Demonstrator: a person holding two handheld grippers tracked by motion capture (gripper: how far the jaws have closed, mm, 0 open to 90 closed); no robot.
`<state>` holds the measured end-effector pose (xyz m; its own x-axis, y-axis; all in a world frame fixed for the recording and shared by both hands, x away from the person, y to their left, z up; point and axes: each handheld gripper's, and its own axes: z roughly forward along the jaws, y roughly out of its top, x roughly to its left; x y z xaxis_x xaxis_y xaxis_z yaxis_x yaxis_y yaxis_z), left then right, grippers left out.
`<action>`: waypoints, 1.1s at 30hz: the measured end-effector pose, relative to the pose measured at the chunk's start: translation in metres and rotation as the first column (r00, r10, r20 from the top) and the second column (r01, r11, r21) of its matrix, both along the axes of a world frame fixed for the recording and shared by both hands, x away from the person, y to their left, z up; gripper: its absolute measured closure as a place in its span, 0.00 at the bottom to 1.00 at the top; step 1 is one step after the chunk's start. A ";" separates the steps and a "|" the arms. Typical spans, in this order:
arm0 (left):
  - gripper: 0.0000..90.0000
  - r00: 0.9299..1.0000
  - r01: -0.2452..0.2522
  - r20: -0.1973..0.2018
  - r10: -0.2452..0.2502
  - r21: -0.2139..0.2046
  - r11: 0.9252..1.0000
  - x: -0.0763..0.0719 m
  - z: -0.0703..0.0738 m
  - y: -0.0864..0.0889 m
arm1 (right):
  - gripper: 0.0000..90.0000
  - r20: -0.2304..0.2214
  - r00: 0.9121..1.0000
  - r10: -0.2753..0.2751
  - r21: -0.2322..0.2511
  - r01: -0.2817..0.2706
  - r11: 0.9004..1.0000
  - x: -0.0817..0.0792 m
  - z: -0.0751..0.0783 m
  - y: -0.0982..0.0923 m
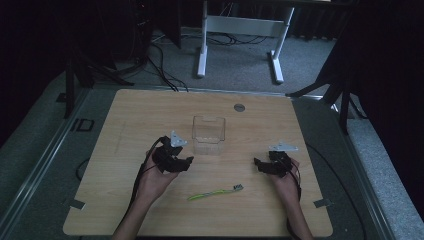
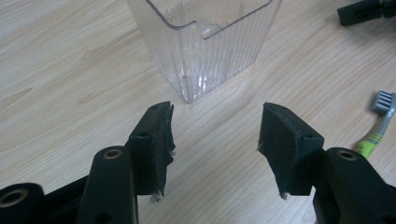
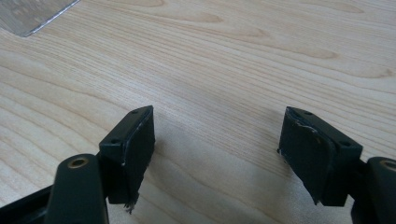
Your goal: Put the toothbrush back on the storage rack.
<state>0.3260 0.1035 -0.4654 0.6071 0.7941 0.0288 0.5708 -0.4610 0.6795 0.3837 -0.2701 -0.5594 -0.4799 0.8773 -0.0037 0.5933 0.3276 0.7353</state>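
A clear ribbed plastic cup (image 1: 209, 134) stands upright near the middle of the wooden table (image 1: 150, 110). A green toothbrush (image 1: 215, 192) with a grey bristled head lies flat nearer the front edge. My left gripper (image 1: 183, 162) rests on the table just left of the cup, open and empty. In the left gripper view the cup (image 2: 205, 42) stands close ahead of the jaws, and the toothbrush head (image 2: 384, 103) lies at the right edge. My right gripper (image 1: 260, 165) sits on the table to the right, open over bare wood (image 3: 219, 74).
A grey round cable cover (image 1: 239, 107) is set into the table's far side. A white desk frame (image 1: 240, 35) and loose cables lie on the floor beyond. Dark stands flank the table on both sides.
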 end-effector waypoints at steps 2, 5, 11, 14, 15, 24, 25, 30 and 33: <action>0.49 1.000 0.005 0.001 -0.005 -0.001 1.000 0.000 0.000 -0.001 | 0.30 0.000 1.000 0.000 0.000 0.000 1.000 0.000 0.000 0.000; 0.49 1.000 0.014 -0.003 -0.014 0.003 1.000 0.000 0.001 -0.003 | 0.30 0.000 1.000 0.000 0.001 0.000 1.000 0.000 0.000 0.000; 0.49 1.000 0.031 0.000 -0.031 0.014 0.999 -0.001 0.002 -0.007 | 0.30 0.000 1.000 0.000 0.001 0.000 1.000 0.000 0.000 0.000; 0.49 0.999 0.039 -0.004 -0.039 0.015 0.999 -0.001 0.002 -0.009 | 0.30 0.000 1.000 0.000 0.001 0.000 1.000 0.000 0.000 0.000; 0.49 0.999 0.042 -0.006 -0.042 0.019 0.999 -0.001 0.002 -0.010 | 0.30 0.000 1.000 0.000 0.001 0.000 1.000 0.000 0.000 0.000; 0.50 0.996 0.085 -0.013 -0.085 0.044 0.995 -0.003 0.003 -0.018 | 0.30 0.000 1.000 0.000 0.001 0.000 1.000 0.000 0.000 0.000; 0.50 0.996 0.089 -0.015 -0.088 0.048 0.995 -0.003 0.003 -0.019 | 0.30 0.000 1.000 -0.001 0.001 0.001 1.000 0.000 0.000 0.000; 0.52 0.994 0.110 -0.018 -0.109 0.057 0.992 -0.003 0.005 -0.024 | 0.30 0.000 1.000 0.000 0.001 0.000 1.000 0.000 0.000 0.000; 0.52 0.993 0.121 -0.022 -0.120 0.062 0.991 -0.003 0.006 -0.026 | 0.30 0.000 1.000 -0.001 0.001 0.001 1.000 0.000 0.000 0.000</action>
